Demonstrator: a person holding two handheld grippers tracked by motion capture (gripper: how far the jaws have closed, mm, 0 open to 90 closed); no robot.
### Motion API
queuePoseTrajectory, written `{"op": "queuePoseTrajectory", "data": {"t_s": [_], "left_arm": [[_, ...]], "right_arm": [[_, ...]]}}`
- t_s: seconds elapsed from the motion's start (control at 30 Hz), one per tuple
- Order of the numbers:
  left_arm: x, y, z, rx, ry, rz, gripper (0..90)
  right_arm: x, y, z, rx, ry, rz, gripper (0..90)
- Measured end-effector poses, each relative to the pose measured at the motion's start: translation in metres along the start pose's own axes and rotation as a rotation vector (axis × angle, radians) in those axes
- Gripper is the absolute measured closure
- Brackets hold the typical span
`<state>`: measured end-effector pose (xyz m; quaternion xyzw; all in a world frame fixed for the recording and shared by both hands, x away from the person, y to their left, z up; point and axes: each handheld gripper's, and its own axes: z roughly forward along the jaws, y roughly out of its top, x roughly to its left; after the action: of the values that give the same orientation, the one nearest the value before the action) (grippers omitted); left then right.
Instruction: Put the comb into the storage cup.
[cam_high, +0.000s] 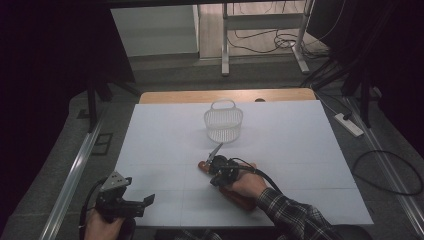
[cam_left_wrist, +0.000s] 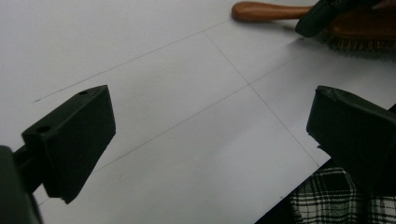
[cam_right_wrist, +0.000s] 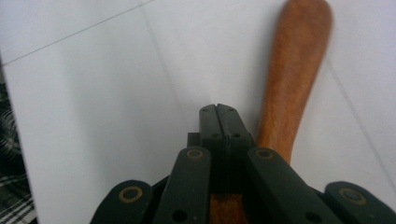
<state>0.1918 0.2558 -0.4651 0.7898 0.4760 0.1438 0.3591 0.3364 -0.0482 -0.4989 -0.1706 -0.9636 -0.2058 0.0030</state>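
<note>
A wooden hairbrush (cam_high: 239, 196) lies on the white table (cam_high: 165, 135), its handle (cam_right_wrist: 294, 70) pointing toward the basket. My right gripper (cam_high: 219, 169) hovers right over the handle. In the right gripper view its jaws (cam_right_wrist: 218, 112) are pressed together, the handle passing beneath and beside them with nothing clamped between the tips. My left gripper (cam_high: 142, 205) rests at the near left corner, open; its view shows its jaws (cam_left_wrist: 210, 121) wide apart over bare table, with the brush (cam_left_wrist: 266, 10) and its bristles farther off.
A white plastic mesh basket (cam_high: 223, 127) with a handle stands empty just beyond the brush. A plaid sleeve (cam_left_wrist: 341, 196) comes in at the near edge. Beyond the far wooden edge (cam_high: 225, 95) are the floor, cables and desk legs.
</note>
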Motion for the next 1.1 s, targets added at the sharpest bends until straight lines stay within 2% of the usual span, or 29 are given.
{"op": "queuePoseTrajectory", "data": {"t_s": [0.4, 0.67, 0.8, 1.1], "left_arm": [[-0.001, 0.0, 0.0, 0.005, 0.003, 0.005, 2.5], [-0.001, 0.0, 0.0, 0.006, 0.003, 0.006, 2.7], [-0.001, 0.0, 0.0, 0.006, 0.003, 0.006, 2.7], [-0.001, 0.001, 0.001, 0.007, 0.002, 0.005, 2.8]], "right_arm": [[-0.028, -0.009, -0.009, -0.015, -0.069, 0.074, 89.5], [-0.044, -0.022, -0.011, 0.027, -0.147, 0.107, 89.5], [-0.054, -0.036, -0.016, 0.038, -0.155, 0.143, 89.5], [-0.059, -0.057, -0.028, 0.048, -0.157, 0.174, 89.5]]}}
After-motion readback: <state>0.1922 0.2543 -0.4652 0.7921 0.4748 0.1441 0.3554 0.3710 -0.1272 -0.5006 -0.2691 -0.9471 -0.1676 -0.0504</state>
